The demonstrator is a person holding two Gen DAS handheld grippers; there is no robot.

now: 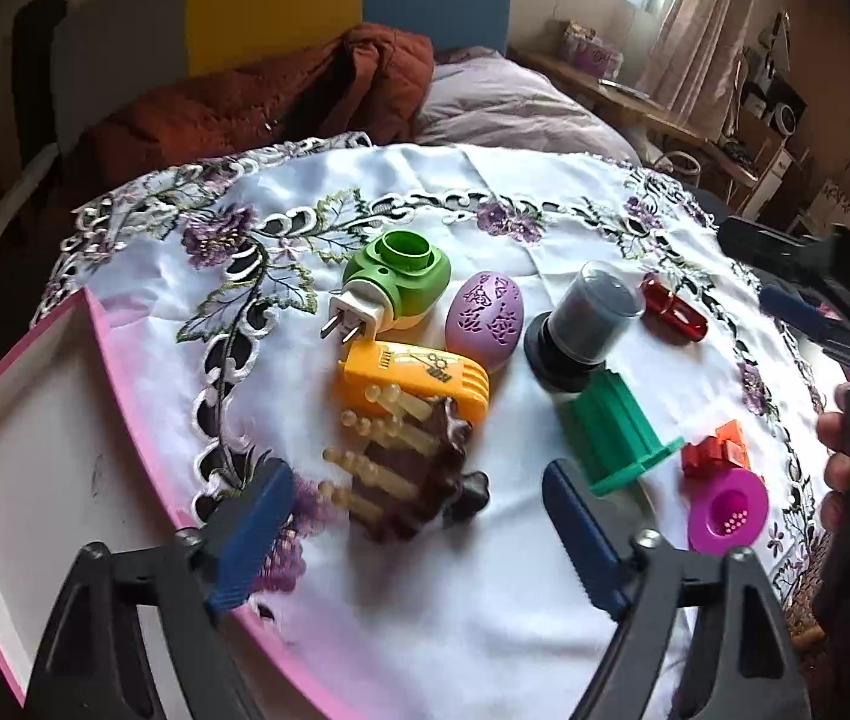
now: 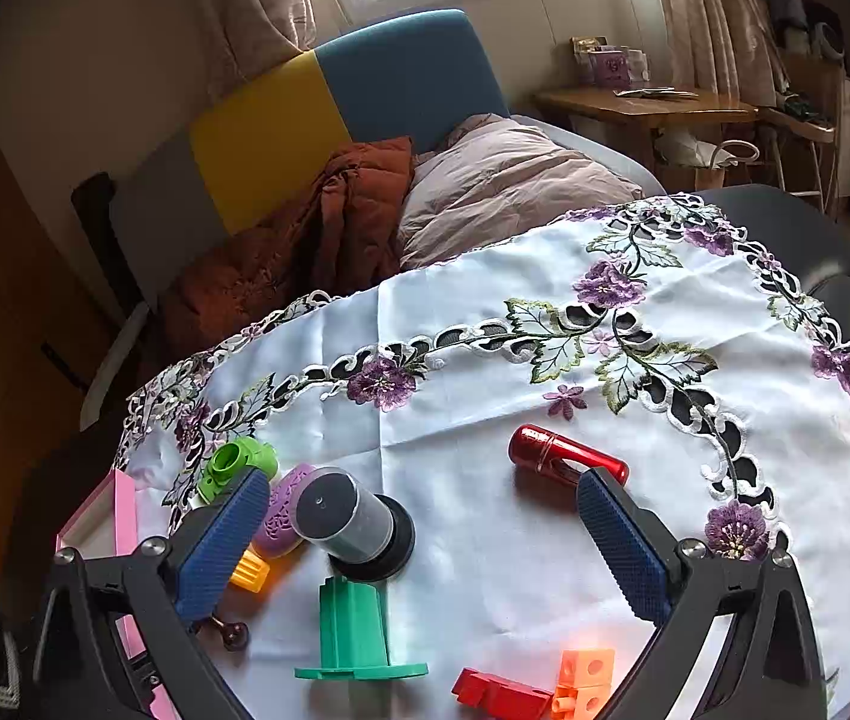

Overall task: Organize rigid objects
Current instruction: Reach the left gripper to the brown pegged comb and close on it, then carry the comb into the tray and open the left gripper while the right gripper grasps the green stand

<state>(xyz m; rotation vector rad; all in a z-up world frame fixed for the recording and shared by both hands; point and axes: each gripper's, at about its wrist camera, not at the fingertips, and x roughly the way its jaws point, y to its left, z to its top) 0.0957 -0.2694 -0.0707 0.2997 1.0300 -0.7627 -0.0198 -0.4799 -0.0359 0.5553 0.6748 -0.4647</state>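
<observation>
Embroidered cloth is covering the worktop [image 1: 425, 600], a bed lying behind. Left to right: pink tray [image 1: 35, 420] sitting at the edge, holding nothing; green plug [image 1: 392, 288]; yellow case [image 1: 419, 375] touching a brown comb [image 1: 407, 474]; purple egg [image 1: 484, 318]; black jar [image 1: 581, 330] lying against a green spool [image 1: 617, 426]; red tube [image 2: 566, 456]; orange blocks [image 2: 584, 675]. Left gripper [image 1: 419, 528] is hovering, fingers spread, over the comb; right gripper [image 2: 419, 540] is hovering, fingers spread, holding nothing. Risk: closing on the comb is likely to drag the touching case; round items could roll.
</observation>
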